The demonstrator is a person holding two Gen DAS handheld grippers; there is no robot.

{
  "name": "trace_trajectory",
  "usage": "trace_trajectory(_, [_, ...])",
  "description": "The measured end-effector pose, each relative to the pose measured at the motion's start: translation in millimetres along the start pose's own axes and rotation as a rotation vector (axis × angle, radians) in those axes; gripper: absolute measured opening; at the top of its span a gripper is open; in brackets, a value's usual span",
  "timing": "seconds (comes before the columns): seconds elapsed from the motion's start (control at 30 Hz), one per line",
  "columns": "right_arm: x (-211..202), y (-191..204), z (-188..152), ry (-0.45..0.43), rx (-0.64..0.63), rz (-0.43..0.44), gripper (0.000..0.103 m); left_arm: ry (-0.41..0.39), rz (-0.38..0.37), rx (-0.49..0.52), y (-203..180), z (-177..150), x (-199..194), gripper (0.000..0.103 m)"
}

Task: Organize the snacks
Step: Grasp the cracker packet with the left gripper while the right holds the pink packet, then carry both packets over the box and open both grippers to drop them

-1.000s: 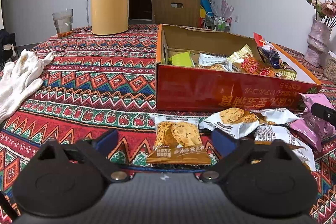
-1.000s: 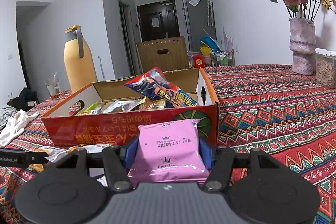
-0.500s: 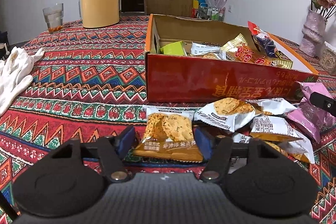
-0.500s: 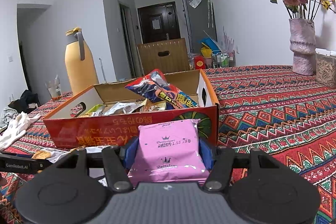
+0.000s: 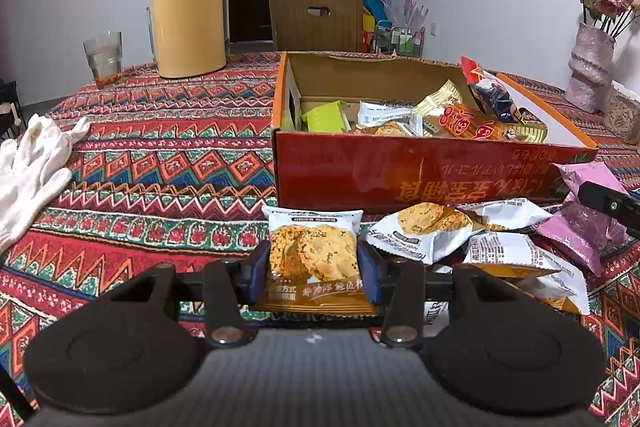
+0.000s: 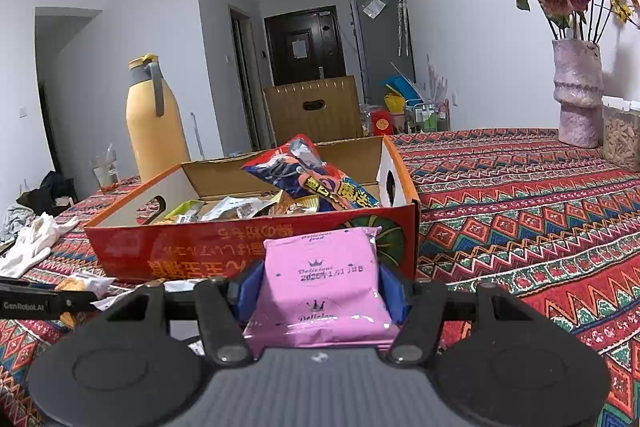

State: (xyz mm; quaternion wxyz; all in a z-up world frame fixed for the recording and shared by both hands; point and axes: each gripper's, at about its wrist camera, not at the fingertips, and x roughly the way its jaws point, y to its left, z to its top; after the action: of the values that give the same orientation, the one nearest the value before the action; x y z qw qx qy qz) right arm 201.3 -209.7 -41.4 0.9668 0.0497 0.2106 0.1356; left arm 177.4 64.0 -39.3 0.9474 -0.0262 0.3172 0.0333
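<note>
Presently listed:

1. Left gripper point(image 5: 314, 269): blue pads on either side of a biscuit packet point(image 5: 314, 259), jaws closing on it; both pads lie against the packet's edges. The packet sits on the tablecloth point(image 5: 160, 163), just near of the red box.
2. Right gripper point(image 6: 320, 285): jaws partly open, clamped on a pink packet point(image 6: 322, 281), which stands upright between the blue pads in front of the box's near right corner.
3. Red cardboard box point(image 5: 420, 171): open-topped, orange-rimmed, at mid-table. Contents: a green packet point(image 5: 324, 117), several white and gold packets, and a large red-and-blue snack bag point(image 6: 316, 179) leaning on the right wall.
4. Loose snacks: white biscuit packets point(image 5: 424, 227) heaped to the right of the held biscuit packet, touching one another; further pink packets point(image 5: 580, 231) at the far right of the heap.
5. Yellow thermos jug point(image 5: 190, 3): upright, far left of the box, well apart from it.
6. Glass tumbler point(image 5: 104, 57): left of the jug.
7. White gloves point(image 5: 36, 167): at the left table edge.
8. Pink vase with dried roses point(image 6: 578, 91): far right, by the wall.
</note>
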Motion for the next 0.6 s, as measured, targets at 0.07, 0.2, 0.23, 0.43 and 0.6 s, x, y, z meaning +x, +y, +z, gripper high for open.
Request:
trace_trajectory(0.07, [-1, 1, 0, -0.005, -0.003, 0.002, 0.06, -0.007, 0.001, -0.002, 0, 1, -3, 0.046])
trace_trajectory(0.2, [-6, 3, 2, -0.018, -0.015, 0.007, 0.06, -0.026, 0.001, -0.007, -1, 3, -10, 0.046])
trace_trajectory(0.23, [-8, 3, 4, -0.023, -0.015, 0.009, 0.06, -0.033, 0.0, -0.007, -2, 4, -13, 0.046])
trace_trajectory(0.43, [-17, 6, 13, -0.042, -0.016, 0.024, 0.06, -0.081, -0.014, -0.011, -6, 14, -27, 0.046])
trace_trajectory(0.6, [-16, 13, 25, -0.061, -0.025, 0.034, 0.06, -0.123, -0.02, -0.014, -13, 30, -33, 0.047])
